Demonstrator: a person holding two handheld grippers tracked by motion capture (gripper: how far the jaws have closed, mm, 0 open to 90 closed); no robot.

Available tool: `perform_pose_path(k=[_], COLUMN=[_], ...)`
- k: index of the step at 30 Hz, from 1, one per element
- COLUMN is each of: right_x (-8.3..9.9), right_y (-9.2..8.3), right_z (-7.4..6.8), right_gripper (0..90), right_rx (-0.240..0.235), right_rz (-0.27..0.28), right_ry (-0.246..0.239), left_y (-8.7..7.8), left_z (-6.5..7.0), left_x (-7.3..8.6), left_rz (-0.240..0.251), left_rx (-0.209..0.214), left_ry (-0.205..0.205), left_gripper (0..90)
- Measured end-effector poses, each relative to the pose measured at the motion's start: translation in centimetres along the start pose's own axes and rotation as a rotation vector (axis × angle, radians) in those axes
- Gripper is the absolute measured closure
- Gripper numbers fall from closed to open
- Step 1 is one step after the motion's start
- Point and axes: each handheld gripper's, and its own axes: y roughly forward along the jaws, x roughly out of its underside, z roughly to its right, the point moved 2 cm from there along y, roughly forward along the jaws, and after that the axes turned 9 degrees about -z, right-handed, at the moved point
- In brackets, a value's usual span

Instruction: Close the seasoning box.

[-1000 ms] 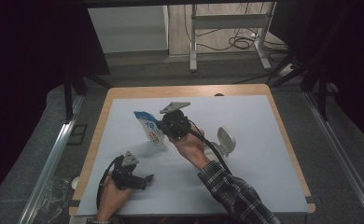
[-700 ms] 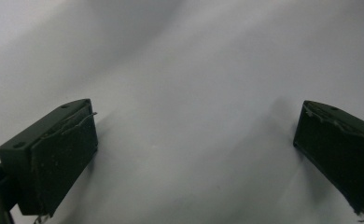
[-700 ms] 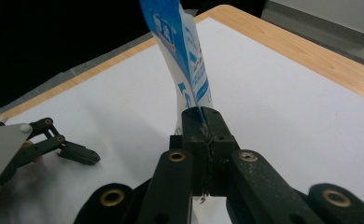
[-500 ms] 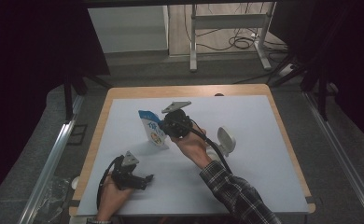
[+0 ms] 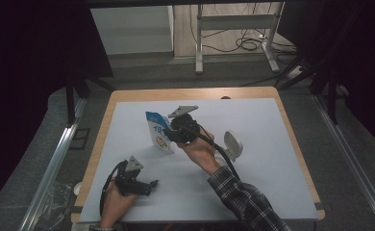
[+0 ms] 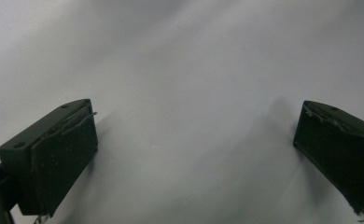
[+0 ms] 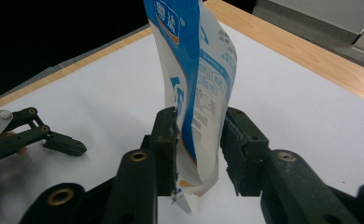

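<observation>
Standing near the middle of the table (image 5: 272, 144), the blue and white pouch (image 5: 159, 133) sits between the jaws of your right hand-held gripper (image 7: 199, 149). Those jaws have just been opening; one pad looks to touch it, the other is off, so I think you are letting go. Your left hand-held gripper (image 5: 149, 185) rests at 7 o'clock, jaws wide, holding nothing. I count one pouch, one white lid-like thing (image 5: 233, 144) at 3 o'clock, two grippers.

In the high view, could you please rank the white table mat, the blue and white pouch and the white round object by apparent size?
1. White table mat, by far.
2. Blue and white pouch.
3. White round object, looking only a little smaller than the pouch.
</observation>
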Motion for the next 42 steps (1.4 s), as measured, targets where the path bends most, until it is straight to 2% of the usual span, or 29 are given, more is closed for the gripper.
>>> perform_pose_path(k=[8, 14, 27, 31, 42], right_x=[0.1, 0.2, 1.0, 1.4, 2.7], right_y=[-0.8, -1.6, -3.0, -3.6, -5.6], right_z=[0.1, -0.3, -0.5, -0.5, -0.9], right_gripper=[57.8, 52.2, 46.3, 47.3, 68.8], right_rx=[-0.007, 0.018, 0.024, 0.014, -0.023], right_rz=[0.006, 0.01, 0.008, 0.013, 0.034], right_ry=[0.004, -0.02, -0.024, -0.026, -0.054], left_y=[0.0, 0.0, 0.0, 0.0, 0.0], left_z=[0.0, 0.0, 0.0, 0.0, 0.0], left_x=[0.0, 0.0, 0.0, 0.0, 0.0], left_rz=[-0.001, 0.0, 0.0, 0.0, 0.0], left_rx=[0.0, 0.0, 0.0, 0.0, 0.0], left_ry=[0.001, -0.001, -0.001, -0.001, -0.001], left_gripper=[0.0, 0.0, 0.0, 0.0, 0.0])
